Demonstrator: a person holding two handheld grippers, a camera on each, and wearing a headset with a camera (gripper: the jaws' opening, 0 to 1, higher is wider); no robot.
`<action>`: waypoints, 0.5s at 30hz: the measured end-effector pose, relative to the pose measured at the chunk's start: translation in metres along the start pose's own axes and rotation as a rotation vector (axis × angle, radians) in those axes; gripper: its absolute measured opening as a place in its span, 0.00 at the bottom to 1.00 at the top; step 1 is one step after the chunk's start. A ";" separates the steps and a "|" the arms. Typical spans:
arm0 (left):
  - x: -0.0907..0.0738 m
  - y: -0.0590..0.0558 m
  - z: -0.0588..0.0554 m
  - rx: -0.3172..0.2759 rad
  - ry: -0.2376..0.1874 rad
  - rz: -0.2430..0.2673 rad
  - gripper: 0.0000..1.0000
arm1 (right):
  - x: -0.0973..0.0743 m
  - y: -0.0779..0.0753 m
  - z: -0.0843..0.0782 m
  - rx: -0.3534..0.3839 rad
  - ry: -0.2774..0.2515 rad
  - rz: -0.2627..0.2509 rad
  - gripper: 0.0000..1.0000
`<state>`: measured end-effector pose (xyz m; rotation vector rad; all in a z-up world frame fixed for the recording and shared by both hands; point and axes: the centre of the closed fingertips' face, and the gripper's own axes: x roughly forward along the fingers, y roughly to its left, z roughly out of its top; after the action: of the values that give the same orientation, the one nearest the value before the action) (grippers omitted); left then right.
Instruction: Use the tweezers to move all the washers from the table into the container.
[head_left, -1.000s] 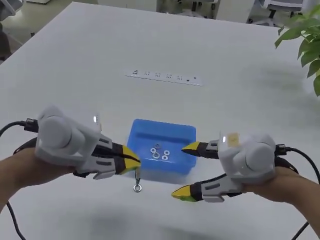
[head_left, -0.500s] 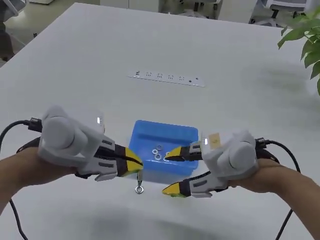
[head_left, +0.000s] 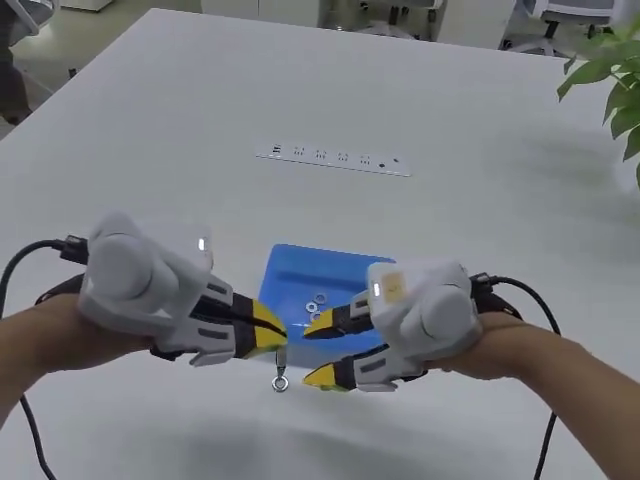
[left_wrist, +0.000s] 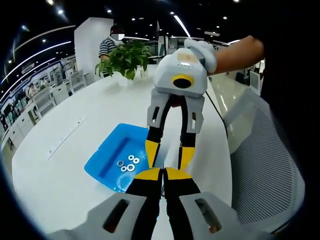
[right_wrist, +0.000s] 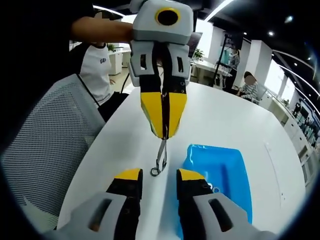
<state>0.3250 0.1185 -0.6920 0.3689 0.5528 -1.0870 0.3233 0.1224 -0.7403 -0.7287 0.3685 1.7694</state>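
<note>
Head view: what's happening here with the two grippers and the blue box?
A person works with two handheld grippers. The left gripper is shut on tweezers, whose tips meet a washer on the table beside the blue container. The right gripper is open, pointing at the tweezers. Several washers already lie in the container.

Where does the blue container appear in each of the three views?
Head view: container lower centre.
Left gripper view: container left of centre, beyond the jaws.
Right gripper view: container lower right, beside the jaws.
Shared landmark: the left gripper beside it.
</note>
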 end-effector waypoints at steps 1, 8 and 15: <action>0.000 0.000 0.000 0.000 0.000 -0.001 0.05 | 0.001 0.000 0.001 -0.002 -0.001 0.002 0.26; 0.000 0.001 -0.001 0.002 0.002 -0.001 0.05 | 0.011 0.000 0.002 -0.013 0.007 0.021 0.23; -0.001 0.002 -0.001 0.000 0.004 -0.001 0.05 | 0.019 0.000 0.002 -0.030 0.017 0.040 0.20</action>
<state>0.3261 0.1200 -0.6920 0.3715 0.5567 -1.0876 0.3193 0.1375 -0.7506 -0.7621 0.3710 1.8111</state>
